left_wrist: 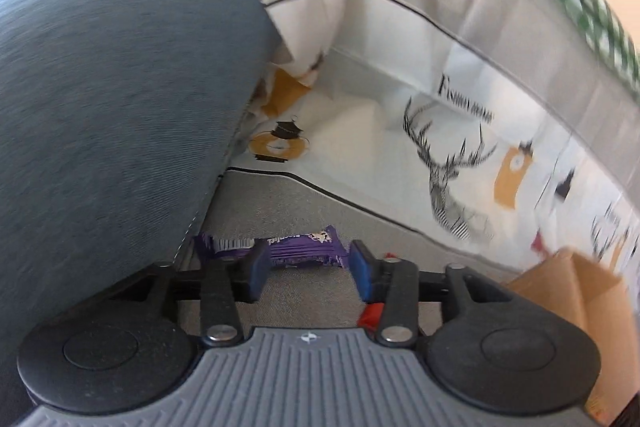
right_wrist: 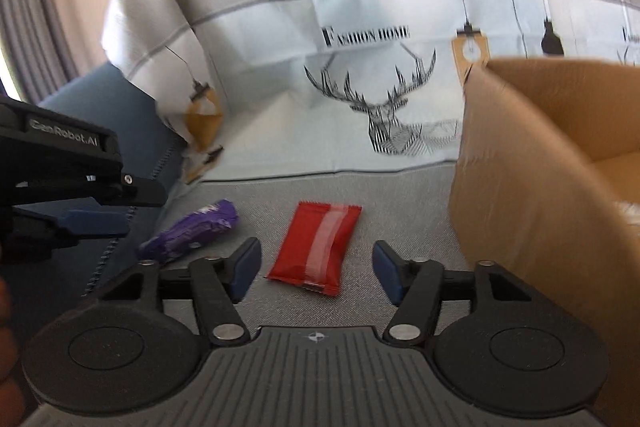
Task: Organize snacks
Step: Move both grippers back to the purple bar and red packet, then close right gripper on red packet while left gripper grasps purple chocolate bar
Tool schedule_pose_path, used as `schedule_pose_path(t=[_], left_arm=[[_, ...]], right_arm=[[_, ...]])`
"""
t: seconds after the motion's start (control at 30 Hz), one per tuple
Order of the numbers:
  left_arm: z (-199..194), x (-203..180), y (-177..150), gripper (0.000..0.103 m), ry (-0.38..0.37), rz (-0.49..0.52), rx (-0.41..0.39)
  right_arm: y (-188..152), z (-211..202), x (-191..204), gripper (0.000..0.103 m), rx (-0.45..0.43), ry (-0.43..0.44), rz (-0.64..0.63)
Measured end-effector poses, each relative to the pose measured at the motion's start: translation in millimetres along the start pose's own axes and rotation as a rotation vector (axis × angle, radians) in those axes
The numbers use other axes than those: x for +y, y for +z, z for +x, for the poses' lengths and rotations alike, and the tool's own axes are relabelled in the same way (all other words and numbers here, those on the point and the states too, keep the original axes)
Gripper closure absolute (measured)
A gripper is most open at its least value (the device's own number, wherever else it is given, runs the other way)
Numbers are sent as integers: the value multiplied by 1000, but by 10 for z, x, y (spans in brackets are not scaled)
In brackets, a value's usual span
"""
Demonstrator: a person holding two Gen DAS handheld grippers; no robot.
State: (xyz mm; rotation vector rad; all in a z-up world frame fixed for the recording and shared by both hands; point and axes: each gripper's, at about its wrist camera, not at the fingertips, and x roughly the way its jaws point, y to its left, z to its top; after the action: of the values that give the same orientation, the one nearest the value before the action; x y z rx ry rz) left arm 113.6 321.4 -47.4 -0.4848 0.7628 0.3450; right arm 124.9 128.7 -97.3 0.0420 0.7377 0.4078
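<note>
A purple snack bar [left_wrist: 296, 247] lies on the grey sofa seat [left_wrist: 280, 211], just beyond my open left gripper [left_wrist: 308, 269]; its fingers straddle it without touching. The bar also shows in the right wrist view [right_wrist: 192, 231]. A red snack packet [right_wrist: 316, 247] lies flat on the seat, just ahead of my open, empty right gripper [right_wrist: 316, 269]. A corner of the red packet [left_wrist: 370, 315] shows under the left gripper's right finger. The left gripper [right_wrist: 96, 221] is seen from the side at the left of the right wrist view.
A cardboard box [right_wrist: 552, 155] stands open at the right, close to the right gripper; it also shows in the left wrist view [left_wrist: 576, 291]. A blue-grey cushion [left_wrist: 100, 107] crowds the left. A deer-print cloth [right_wrist: 380, 99] covers the sofa back.
</note>
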Motion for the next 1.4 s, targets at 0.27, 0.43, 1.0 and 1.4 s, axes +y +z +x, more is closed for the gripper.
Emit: schedule_pose_path(t=[0.27,0.43,1.0,1.4], left_arm=[[320,-123,-19,27,8,132,35],[530,-160,-16,22,37,160,63],[499,-179,-124,97,56,163,105],[-376,184,-463,100,-44,-222,150]], right_arm=[[-91,345,44,32,13,-55,-48],[-142,471,82,29,14,-75,-89],[-261,122,42,96,-49,-114,-91],[-515,-375,-50,92,1,-50,-44]])
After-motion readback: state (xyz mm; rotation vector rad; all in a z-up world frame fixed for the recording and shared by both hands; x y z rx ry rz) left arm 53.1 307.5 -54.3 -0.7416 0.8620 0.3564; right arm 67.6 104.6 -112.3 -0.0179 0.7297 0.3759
